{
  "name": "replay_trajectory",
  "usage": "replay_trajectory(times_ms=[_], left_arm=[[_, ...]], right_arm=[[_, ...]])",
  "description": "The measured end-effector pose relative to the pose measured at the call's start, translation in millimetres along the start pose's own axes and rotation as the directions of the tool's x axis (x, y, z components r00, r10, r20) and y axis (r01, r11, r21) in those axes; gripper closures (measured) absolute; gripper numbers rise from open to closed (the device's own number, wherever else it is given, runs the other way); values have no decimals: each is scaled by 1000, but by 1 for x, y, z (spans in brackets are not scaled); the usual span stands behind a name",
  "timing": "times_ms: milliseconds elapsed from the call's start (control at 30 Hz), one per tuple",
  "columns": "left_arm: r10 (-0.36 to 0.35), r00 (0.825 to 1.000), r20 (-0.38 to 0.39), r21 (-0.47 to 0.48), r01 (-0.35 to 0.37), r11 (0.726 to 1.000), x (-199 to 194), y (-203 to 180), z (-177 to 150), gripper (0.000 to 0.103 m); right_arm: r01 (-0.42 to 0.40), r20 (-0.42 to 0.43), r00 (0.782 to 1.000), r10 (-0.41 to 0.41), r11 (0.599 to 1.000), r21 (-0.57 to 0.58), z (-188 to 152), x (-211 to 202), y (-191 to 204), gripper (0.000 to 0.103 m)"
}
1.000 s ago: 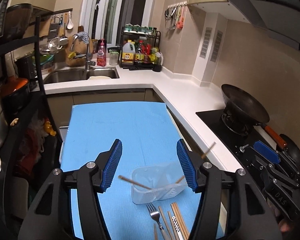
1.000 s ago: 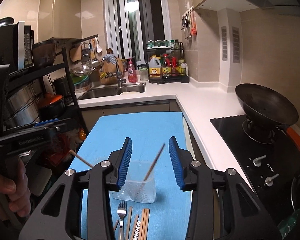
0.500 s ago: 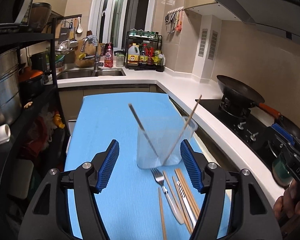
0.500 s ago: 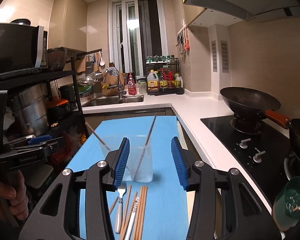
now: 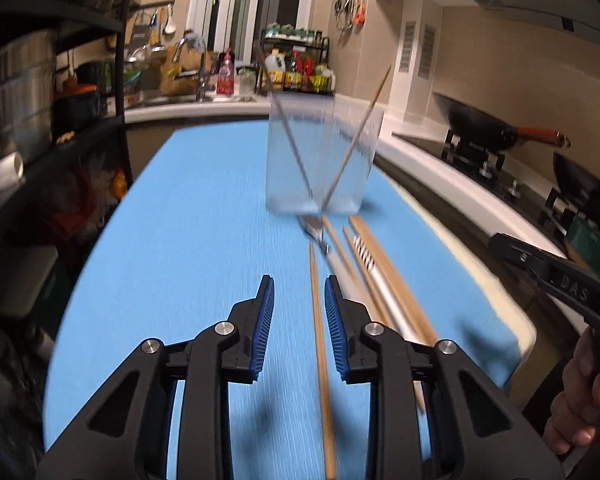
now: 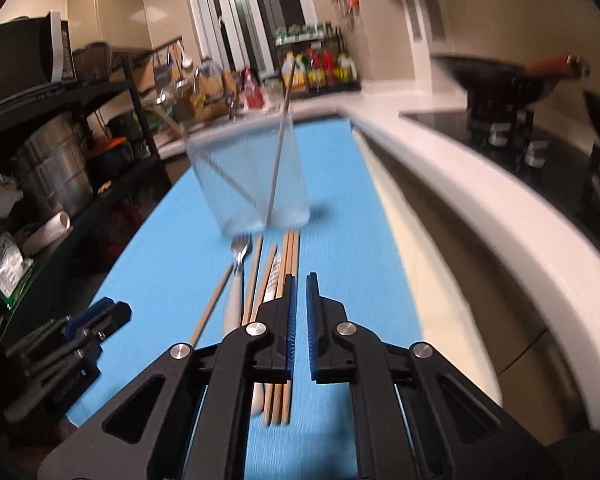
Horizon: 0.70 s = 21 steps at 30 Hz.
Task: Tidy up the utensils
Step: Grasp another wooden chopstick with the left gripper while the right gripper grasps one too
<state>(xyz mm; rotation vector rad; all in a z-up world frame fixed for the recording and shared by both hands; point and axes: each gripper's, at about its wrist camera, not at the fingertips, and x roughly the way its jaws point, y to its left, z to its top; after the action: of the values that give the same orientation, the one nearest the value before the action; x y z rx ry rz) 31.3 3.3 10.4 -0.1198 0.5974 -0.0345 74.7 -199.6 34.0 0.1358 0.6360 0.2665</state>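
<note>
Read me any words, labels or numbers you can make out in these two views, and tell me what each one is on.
"DAS": on the black body of the right gripper, in the left wrist view.
Green packet on the shelf: printed characters, too blurred to read.
Bottles in the rack: labels too small to read.
Left gripper: faint lettering, unreadable.

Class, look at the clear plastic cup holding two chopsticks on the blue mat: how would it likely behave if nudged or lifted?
The clear plastic cup looks thin-walled, so probably light and easily slid across the blue mat. Its two chopsticks lean out above the rim, so a push up high may tip it. A firm squeeze would likely flex the walls.
</note>
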Motion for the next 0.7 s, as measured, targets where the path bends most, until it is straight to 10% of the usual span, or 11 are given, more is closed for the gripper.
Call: replay_trajectory(times_ms=[700], left_arm=[[-44, 995, -86, -9, 44, 999, 17, -7, -46, 77]], right_arm=[[42, -245, 968, -60, 996, -77, -44, 54, 8, 96]])
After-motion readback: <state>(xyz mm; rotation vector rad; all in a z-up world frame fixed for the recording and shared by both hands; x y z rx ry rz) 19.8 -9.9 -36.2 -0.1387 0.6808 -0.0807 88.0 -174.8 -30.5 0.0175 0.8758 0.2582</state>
